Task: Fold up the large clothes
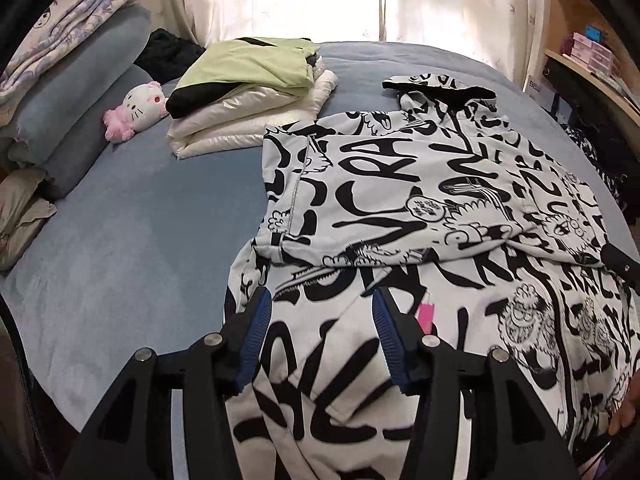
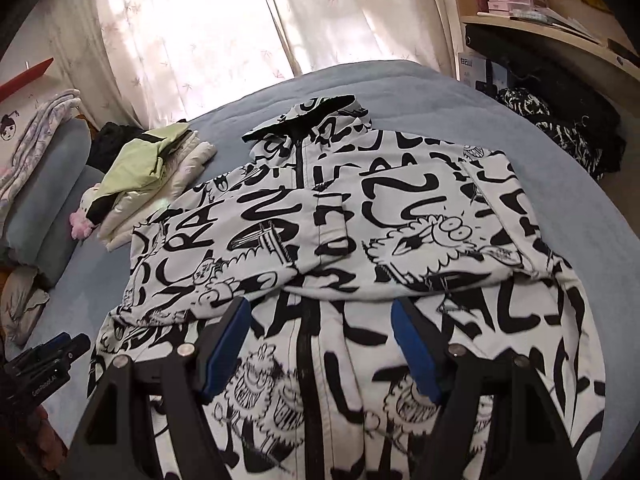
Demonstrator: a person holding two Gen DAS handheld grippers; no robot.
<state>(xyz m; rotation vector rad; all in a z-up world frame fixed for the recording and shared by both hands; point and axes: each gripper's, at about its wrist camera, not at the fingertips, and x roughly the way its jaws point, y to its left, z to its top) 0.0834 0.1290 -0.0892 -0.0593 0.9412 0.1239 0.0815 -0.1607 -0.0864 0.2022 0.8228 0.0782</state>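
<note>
Jacket (image 1: 400,184) flat on bed (image 1: 120,260), sleeves folded in. Left tongs (image 1: 320,320), right tongs (image 2: 320,332) both open, holding nothing. Next: grab hem at 6 o'clock, both corners together, lift toward 12 o'clock evenly.

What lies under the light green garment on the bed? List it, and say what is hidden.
The light green garment tops a stack: a folded shiny white padded garment lies beneath it on the blue bed cover. Something grey shows at its right edge. Anything deeper inside the stack is covered.

Open left tongs (image 1: 320,300) hover over the printed jacket (image 1: 420,184).
</note>
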